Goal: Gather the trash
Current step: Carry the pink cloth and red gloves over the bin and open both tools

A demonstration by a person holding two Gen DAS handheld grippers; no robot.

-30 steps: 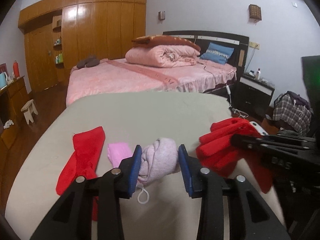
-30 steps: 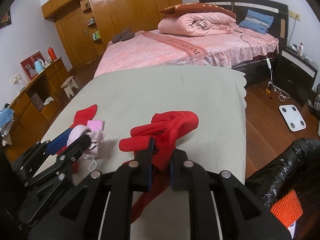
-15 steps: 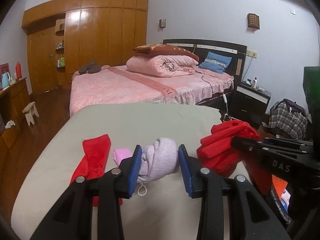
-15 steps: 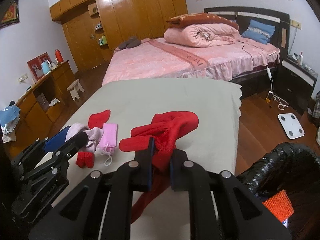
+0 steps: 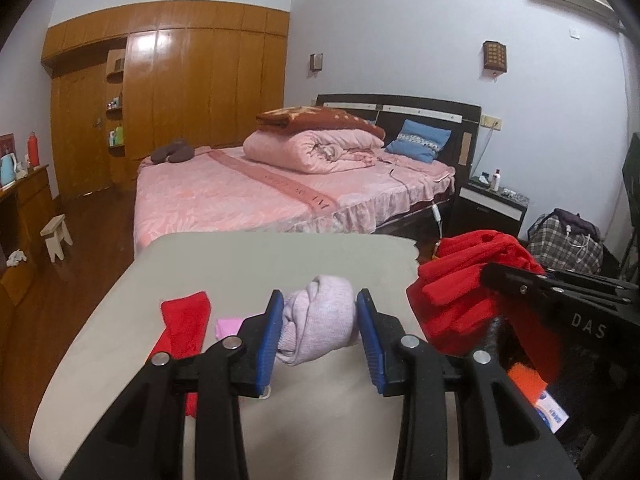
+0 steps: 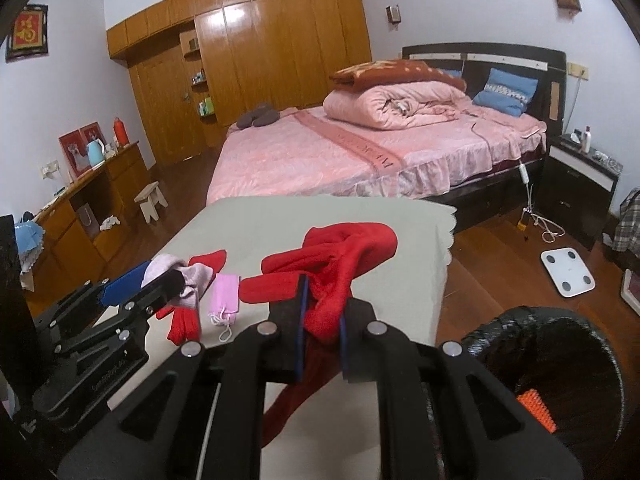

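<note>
My left gripper (image 5: 318,320) is shut on a bunched pale pink knit cloth (image 5: 320,328) and holds it above the grey-covered table (image 5: 240,256). It also shows in the right wrist view (image 6: 160,276). My right gripper (image 6: 322,312) is shut on a red cloth (image 6: 336,256), lifted near the table's right edge; the cloth hangs down below the jaws. The red cloth shows at the right of the left wrist view (image 5: 468,276). A second red cloth (image 6: 184,316) and a pink face mask (image 6: 226,296) lie on the table.
A bin lined with a black bag (image 6: 560,364) stands on the floor to the right of the table, with an orange item (image 6: 536,410) inside. A pink bed (image 6: 360,148), a nightstand (image 6: 580,184), a white scale (image 6: 568,270) and a wooden dresser (image 6: 88,208) surround the table.
Both grippers have risen and drawn back with their cloths. The pink mask and second red cloth are left lying on the table. More of the black bin has come into view.
</note>
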